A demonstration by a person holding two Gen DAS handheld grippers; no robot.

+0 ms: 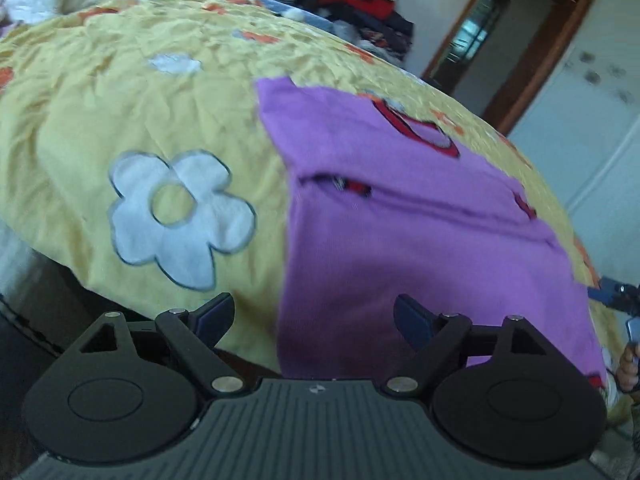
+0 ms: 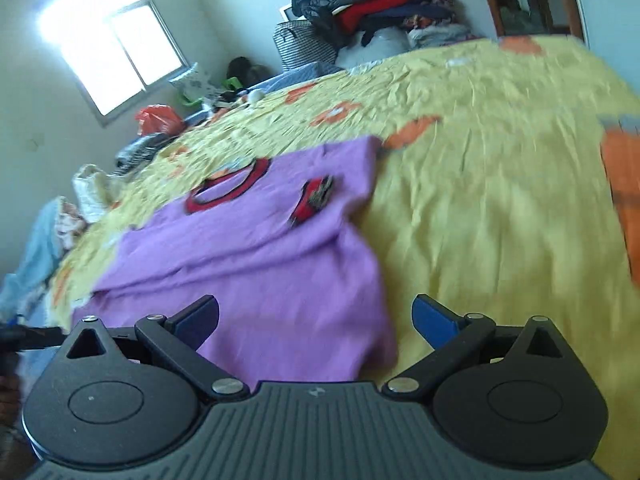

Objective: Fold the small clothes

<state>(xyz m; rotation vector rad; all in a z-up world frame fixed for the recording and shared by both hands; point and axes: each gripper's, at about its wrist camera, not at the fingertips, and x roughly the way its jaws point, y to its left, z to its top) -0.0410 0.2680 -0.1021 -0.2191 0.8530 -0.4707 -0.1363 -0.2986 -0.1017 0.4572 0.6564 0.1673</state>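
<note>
A small purple shirt [image 1: 420, 240] with a red collar [image 1: 416, 130] lies flat on the yellow flowered bedspread [image 1: 120, 100], its sleeves folded in. My left gripper [image 1: 314, 316] is open and empty, just before the shirt's near left corner. In the right wrist view the shirt [image 2: 260, 264] lies with its red collar [image 2: 228, 186] far and a red sleeve cuff [image 2: 312, 200] on top. My right gripper [image 2: 316, 320] is open and empty above the shirt's near right corner. The other gripper shows at the edges [image 1: 616, 294].
The bedspread [image 2: 500, 200] covers the bed. Piles of clothes [image 2: 372, 0] and bags [image 2: 160, 120] lie at the far side by the wall. A window [image 2: 116, 44] and a wooden door frame [image 1: 520, 60] stand beyond. The bed's near edge drops off at the lower left [image 1: 40, 280].
</note>
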